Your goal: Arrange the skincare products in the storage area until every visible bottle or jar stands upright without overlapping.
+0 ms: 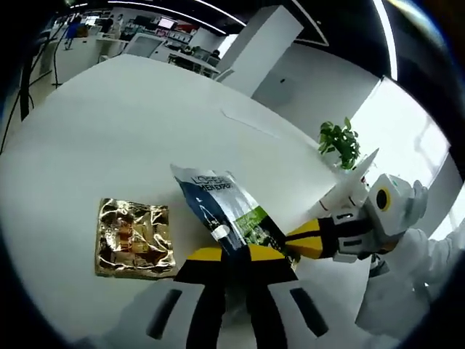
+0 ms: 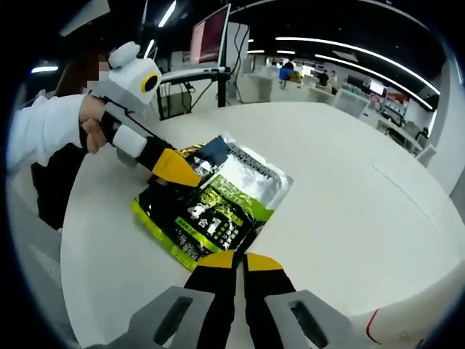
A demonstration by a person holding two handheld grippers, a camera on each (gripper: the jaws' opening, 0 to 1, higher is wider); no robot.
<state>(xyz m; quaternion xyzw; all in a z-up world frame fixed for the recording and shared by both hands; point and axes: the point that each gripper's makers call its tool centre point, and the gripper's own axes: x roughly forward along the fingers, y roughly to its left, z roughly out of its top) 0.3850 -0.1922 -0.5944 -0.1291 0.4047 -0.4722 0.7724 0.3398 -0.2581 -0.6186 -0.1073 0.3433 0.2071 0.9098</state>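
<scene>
Pinching the green-and-silver pouch [image 2: 218,200] from both ends, the left tool [image 1: 229,256] and right tool [image 2: 232,256] are each clamped on an edge above the white desk [image 1: 109,123]; a gold packet [image 1: 134,238] lies just beside. Even tension should keep it from folding.

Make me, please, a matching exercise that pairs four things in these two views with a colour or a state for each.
Things:
1. sachet
2. pouch
3. plant
4. table

Descriptions:
A. white, round-edged surface
B. gold foil, lying flat on its own
C. green leaves, at the far edge of the table
D. green, black and silver, pinched at opposite ends by the left gripper and the right gripper

Pairs: 1-B, 2-D, 3-C, 4-A
</scene>
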